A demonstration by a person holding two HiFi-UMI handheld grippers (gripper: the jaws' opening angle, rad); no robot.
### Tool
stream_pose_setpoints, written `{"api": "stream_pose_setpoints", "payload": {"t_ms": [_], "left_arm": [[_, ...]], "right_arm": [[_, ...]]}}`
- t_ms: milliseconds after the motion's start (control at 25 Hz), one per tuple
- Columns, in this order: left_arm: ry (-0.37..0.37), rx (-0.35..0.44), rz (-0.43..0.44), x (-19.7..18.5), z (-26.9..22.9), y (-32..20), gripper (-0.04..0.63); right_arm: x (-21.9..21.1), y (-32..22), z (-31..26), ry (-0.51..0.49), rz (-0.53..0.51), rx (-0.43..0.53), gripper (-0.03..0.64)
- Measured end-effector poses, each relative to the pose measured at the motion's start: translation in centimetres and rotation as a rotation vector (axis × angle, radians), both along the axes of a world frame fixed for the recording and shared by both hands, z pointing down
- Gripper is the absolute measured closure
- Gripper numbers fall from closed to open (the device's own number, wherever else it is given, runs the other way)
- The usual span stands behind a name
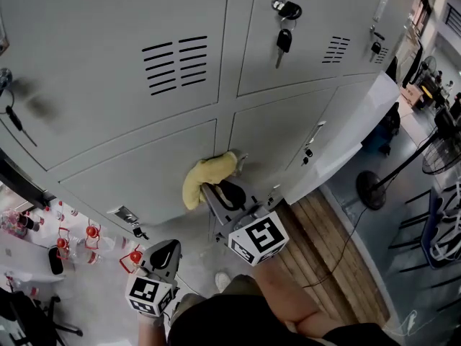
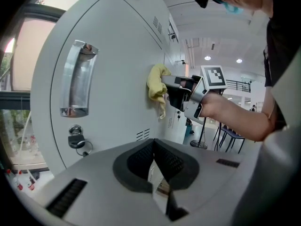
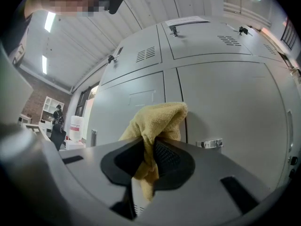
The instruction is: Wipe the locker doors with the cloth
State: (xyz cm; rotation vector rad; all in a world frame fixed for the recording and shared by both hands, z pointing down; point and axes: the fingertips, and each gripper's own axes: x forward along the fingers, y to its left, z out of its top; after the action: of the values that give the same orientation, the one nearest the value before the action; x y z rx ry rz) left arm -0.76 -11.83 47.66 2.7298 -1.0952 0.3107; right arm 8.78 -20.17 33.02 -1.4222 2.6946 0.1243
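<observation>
The lockers [image 1: 94, 20] fill the head view, grey and flat. Four doors sit closest, two upper and two lower, and more run off to the right. Each upper door has one vent [image 1: 175, 63], and a key [image 1: 284, 40] hangs from the right one.

One cloth [image 1: 205, 177] is in play, yellow, and it's up against the seam between the two lower doors, just under their top edges. From the left gripper view the cloth [image 2: 157, 86] runs up and down the door face, bunched end high and the tail hanging loose.

The right gripper [image 1: 216, 189] has it. In its own view the jaws of the right gripper [image 3: 153, 149] are pinched on the cloth [image 3: 157, 121], the bunched end pointing at the doors and the tail dropping through.

There's plenty of bare door left of the cloth. To its right, a chrome handle [image 3: 209, 143] sits near.

The left gripper [image 1: 162, 254] hangs low by the person's body, well apart from the cloth. Seen in its own view, the left gripper [image 2: 153, 157] has its jaws together, with nothing between them.
</observation>
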Motion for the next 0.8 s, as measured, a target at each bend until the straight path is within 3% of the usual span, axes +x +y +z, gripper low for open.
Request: {"api": "stream_pose_setpoints", "payload": {"t_ms": [440, 800], "left_arm": [[0.002, -0.008, 0.004, -4.9, 0.2, 1.3, 0.586], [0.005, -0.013, -0.049, -9.5, 0.4, 3.0, 0.586]], "right_arm": [[-5.4, 1.2, 0.8, 0.014, 0.003, -0.016, 0.546], [-10.8, 2.4, 1.1, 0.014, -0.054, -0.017, 0.546]]}}
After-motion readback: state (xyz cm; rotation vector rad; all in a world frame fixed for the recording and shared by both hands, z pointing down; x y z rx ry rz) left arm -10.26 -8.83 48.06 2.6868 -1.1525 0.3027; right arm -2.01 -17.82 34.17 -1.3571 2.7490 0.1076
